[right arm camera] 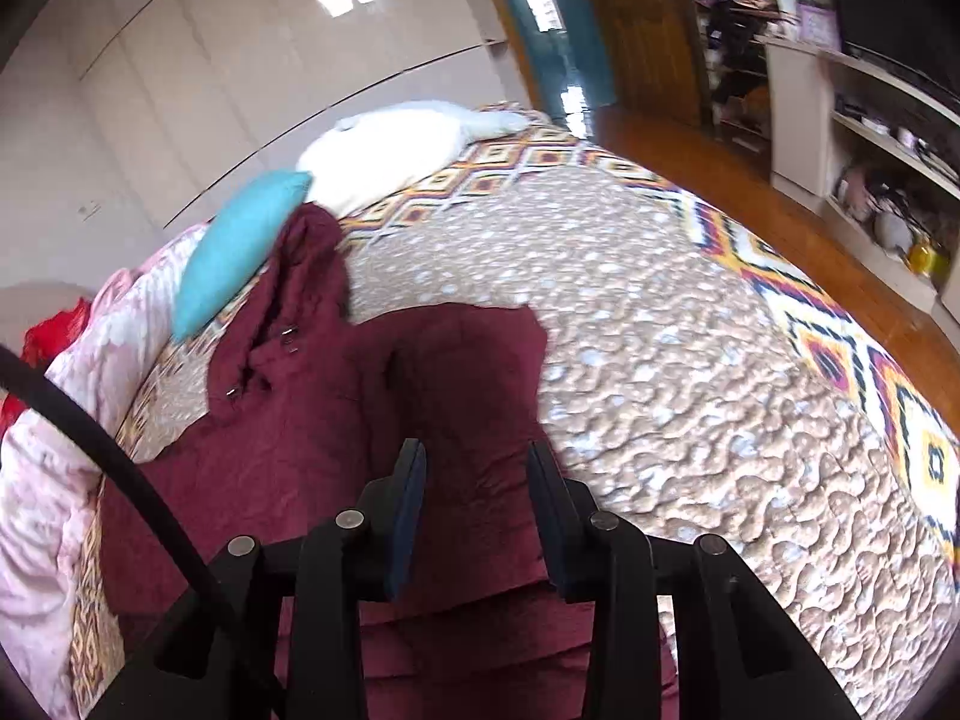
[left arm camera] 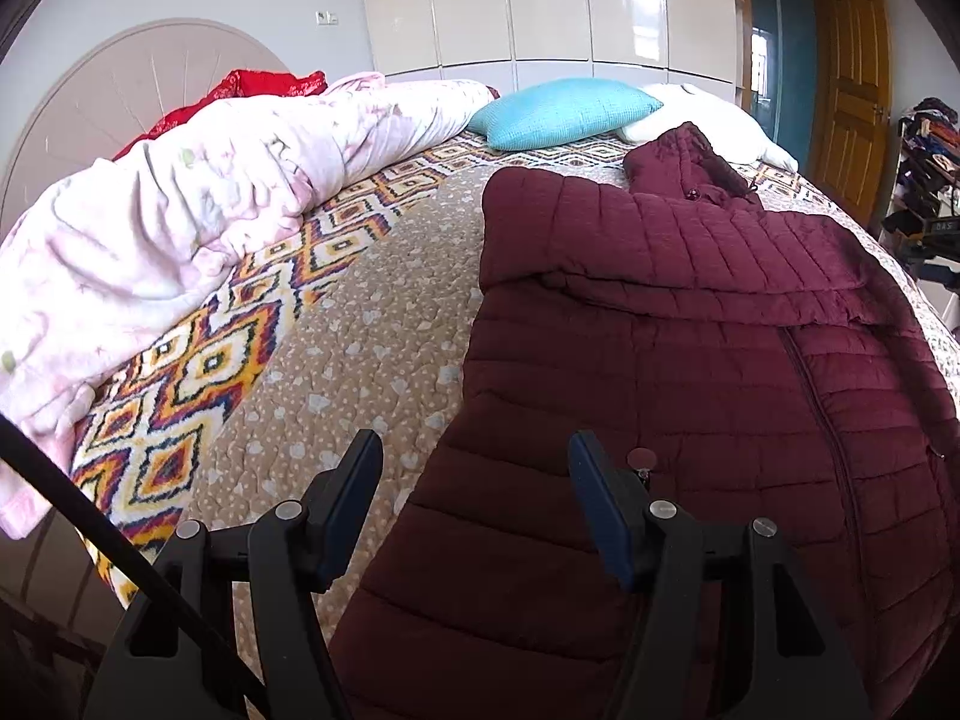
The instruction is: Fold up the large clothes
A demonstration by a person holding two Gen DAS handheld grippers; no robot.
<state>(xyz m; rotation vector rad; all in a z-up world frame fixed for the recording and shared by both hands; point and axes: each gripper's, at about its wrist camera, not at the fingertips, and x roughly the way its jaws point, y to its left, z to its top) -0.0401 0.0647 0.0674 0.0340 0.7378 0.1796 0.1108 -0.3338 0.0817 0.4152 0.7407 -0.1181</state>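
maroon quilted jacket (left arm camera: 690,312) lies spread on the bed's patterned bedspread (left arm camera: 360,324), hood toward the blue pillow (left arm camera: 564,111) and white pillow (right arm camera: 390,150), hem toward you. one sleeve looks already folded across the chest, a band lying over the zipped front in your left view, so you seem to be one fold in. in your right view a panel of the same fabric lies turned in over the body beneath your right gripper (right arm camera: 477,474), though blur makes it hard to say how neatly. your left gripper (left arm camera: 474,462) hovers over the jacket's near edge with its jaws apart and nothing between them. your right gripper's jaws stand partly apart too, with no cloth pinched between the pads; it looks released. judging from this, what remains is squaring up the sides, tucking the hood down, and folding the length from hem to collar. the pink duvet (left arm camera: 180,198) bunched beside it leaves you room to work.
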